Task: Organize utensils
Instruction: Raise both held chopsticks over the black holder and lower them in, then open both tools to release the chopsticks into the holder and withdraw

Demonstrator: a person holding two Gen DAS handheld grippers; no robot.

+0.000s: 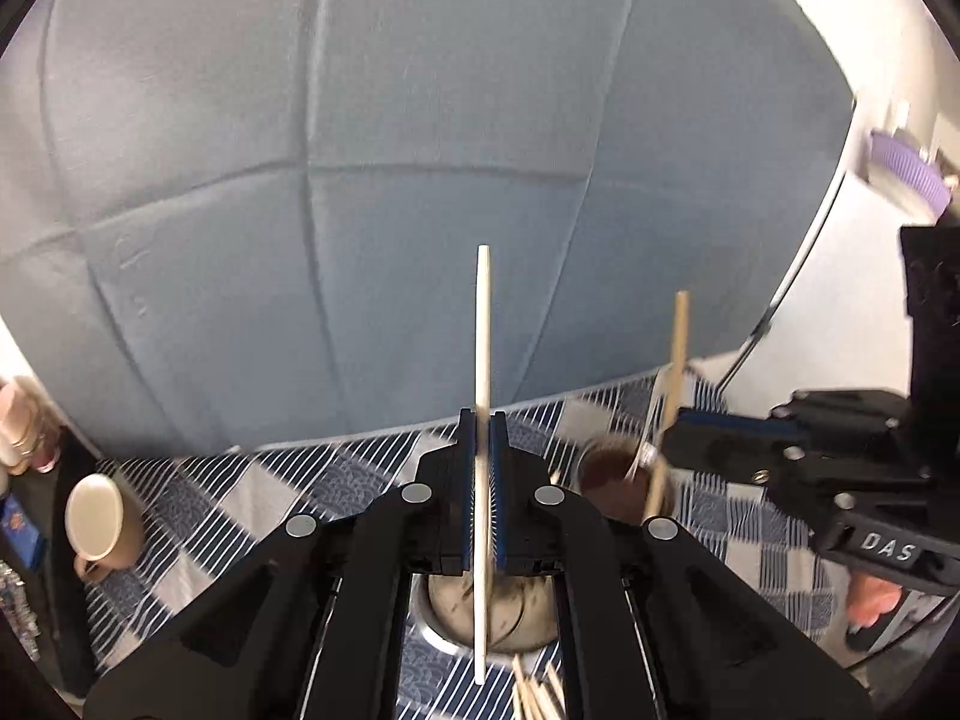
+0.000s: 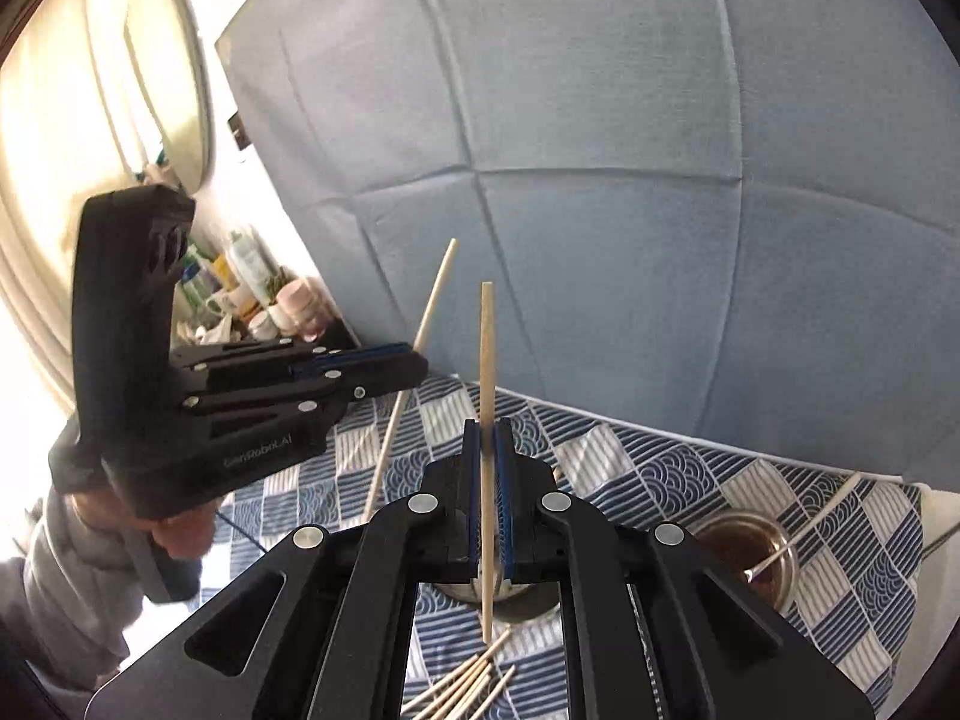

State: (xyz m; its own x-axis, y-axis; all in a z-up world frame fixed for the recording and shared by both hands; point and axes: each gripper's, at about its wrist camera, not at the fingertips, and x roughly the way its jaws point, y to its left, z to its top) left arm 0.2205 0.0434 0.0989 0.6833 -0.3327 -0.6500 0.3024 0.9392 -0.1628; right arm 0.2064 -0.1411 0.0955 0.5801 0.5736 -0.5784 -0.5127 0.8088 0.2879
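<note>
My left gripper [image 1: 483,432] is shut on a pale chopstick [image 1: 483,360] that stands upright between its blue pads. My right gripper [image 2: 487,438] is shut on a wooden chopstick [image 2: 487,372], also upright. Each gripper shows in the other's view: the right one [image 1: 669,447] with its chopstick [image 1: 675,372], the left one [image 2: 420,369] with its chopstick [image 2: 429,306]. Several loose wooden chopsticks [image 2: 468,684] lie on the blue patterned cloth [image 2: 636,468] below me; they also show in the left wrist view [image 1: 537,693]. A metal bowl [image 1: 516,612] sits under the fingers.
A glass of brown liquid with a spoon [image 2: 759,552] stands at the right, also in the left wrist view [image 1: 618,474]. A beige mug [image 1: 102,519] lies at the left. A padded blue wall [image 1: 420,150] rises behind. Bottles and jars [image 2: 252,294] crowd a shelf.
</note>
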